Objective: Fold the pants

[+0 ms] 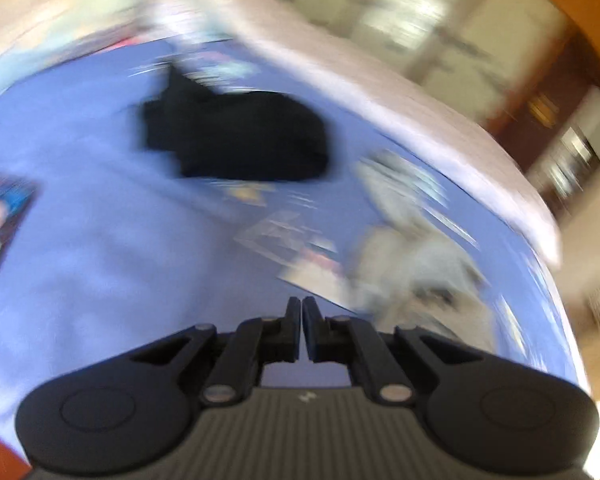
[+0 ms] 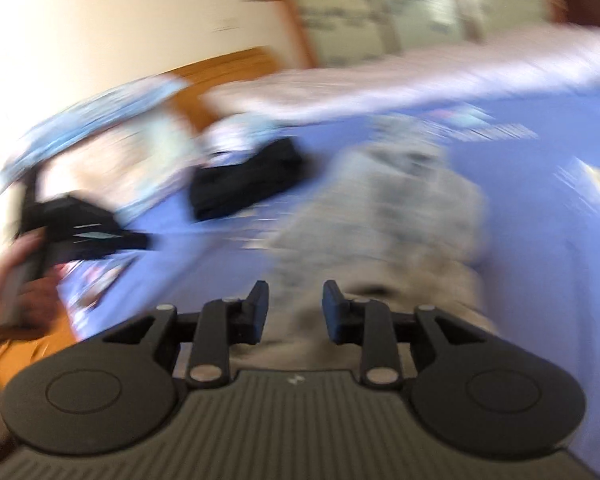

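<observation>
blurrily, grey pants point(image 2: 384, 216) lie crumpled on blue bedspread point(image 2: 532, 240).

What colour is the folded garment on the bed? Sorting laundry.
Black, clearest in the left wrist view.

I see strong motion blur in both views; only the grippers' own bodies stay sharp. The light is bright daylight, and the wall point(image 2: 100, 20) in the right wrist view is almost washed out. The bed point(image 1: 80, 240) bends at the fisheye edges. Shadows are soft.
</observation>
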Demonstrator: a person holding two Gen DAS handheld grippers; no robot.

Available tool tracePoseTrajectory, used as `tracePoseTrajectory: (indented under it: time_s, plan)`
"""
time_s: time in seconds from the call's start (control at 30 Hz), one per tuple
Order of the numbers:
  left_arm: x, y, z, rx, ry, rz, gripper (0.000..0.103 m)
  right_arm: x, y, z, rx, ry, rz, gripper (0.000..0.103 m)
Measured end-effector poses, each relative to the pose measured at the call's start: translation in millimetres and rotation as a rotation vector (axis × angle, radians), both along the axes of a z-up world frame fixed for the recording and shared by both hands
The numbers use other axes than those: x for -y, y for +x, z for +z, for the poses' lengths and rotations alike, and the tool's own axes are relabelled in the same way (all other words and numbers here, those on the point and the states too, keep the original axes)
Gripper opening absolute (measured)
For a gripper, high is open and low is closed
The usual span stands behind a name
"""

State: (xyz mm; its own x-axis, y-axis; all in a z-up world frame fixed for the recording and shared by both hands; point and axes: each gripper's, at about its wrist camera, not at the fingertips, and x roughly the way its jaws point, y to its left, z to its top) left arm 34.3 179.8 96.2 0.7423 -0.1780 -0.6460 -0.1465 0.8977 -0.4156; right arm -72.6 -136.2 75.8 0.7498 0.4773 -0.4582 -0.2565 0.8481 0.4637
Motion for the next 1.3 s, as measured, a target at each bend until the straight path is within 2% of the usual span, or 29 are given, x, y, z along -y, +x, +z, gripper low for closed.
tracePoseTrajectory:
  time_s: [0.03,0.1,0.17,0.27,0.37,0.4,0.43,0.47,0.5,0.57,0.63,0.7,0.8,0.87,0.9,0.93,0.97,1.03,1.07,1.17,1.2,1.23,1.27,1.3]
  plan:
    - [28,4,3,0.008,0.048,-0.088,0.03,17,-1,-8,-0.043,0.031,-0.057,0.035]
    - [78,8,-1,0.035,0.136,-0.24,0.057,30,-5,-17,-0.101,0.103,-0.147,0.035]
    - [135,15,-11,0.068,0.274,-0.388,0.058,43,-10,-26,-0.139,0.161,-0.194,0.035]
    - [188,18,-35,0.086,0.459,-0.558,0.058,50,-25,-17,-0.142,0.16,-0.215,0.039]
    - [221,11,-55,0.053,0.644,-0.612,0.056,42,-28,-8,-0.13,0.139,-0.222,0.042]
    - [222,14,-63,0.04,0.66,-0.617,0.047,42,-28,-11,-0.133,0.139,-0.225,0.042]
    - [223,18,-68,0.029,0.66,-0.611,0.032,44,-31,-15,-0.138,0.143,-0.228,0.042]
    - [220,21,-68,0.021,0.64,-0.598,0.025,45,-36,-23,-0.145,0.148,-0.233,0.043]
    - [210,22,-67,0.018,0.616,-0.573,0.006,37,-28,-35,-0.152,0.149,-0.235,0.043]
    - [180,17,-50,0.048,0.562,-0.472,0.006,29,-17,-42,-0.166,0.152,-0.229,0.043]
    - [138,9,-22,0.107,0.511,-0.364,0.006,12,-6,-46,-0.168,0.144,-0.217,0.043]
    - [94,-1,8,0.166,0.477,-0.232,0.006,0,1,-48,-0.164,0.132,-0.199,0.043]
    - [14,-9,39,0.193,0.42,0.01,0.006,-11,11,-49,-0.163,0.132,-0.177,0.043]
    - [-38,-15,50,0.177,0.385,0.227,0.012,-19,19,-51,-0.158,0.137,-0.17,0.043]
    - [-60,-16,51,0.147,0.384,0.335,0.027,-21,22,-52,-0.158,0.138,-0.163,0.043]
    - [-78,-17,50,0.091,0.37,0.416,0.053,-24,25,-52,-0.159,0.138,-0.155,0.043]
    - [-92,-19,46,0.04,0.327,0.462,0.058,-28,28,-54,-0.16,0.136,-0.147,0.043]
    - [-100,-31,34,0.032,0.206,0.442,0.057,-38,32,-57,-0.16,0.127,-0.137,0.043]
    - [-95,-33,27,0.025,0.188,0.417,0.057,-41,33,-57,-0.158,0.121,-0.13,0.043]
    - [-58,-36,2,-0.007,0.162,0.301,0.06,-45,37,-59,-0.169,0.101,-0.116,0.043]
    - [-41,-33,-9,-0.024,0.142,0.252,0.066,-45,39,-61,-0.174,0.1,-0.114,0.043]
    - [-22,-31,-20,-0.047,0.125,0.193,0.076,-45,41,-62,-0.179,0.1,-0.115,0.043]
    - [-3,-31,-29,-0.057,0.131,0.139,0.079,-43,45,-62,-0.183,0.102,-0.115,0.043]
    - [16,-30,-36,-0.053,0.176,0.098,0.082,-43,49,-61,-0.182,0.1,-0.116,0.043]
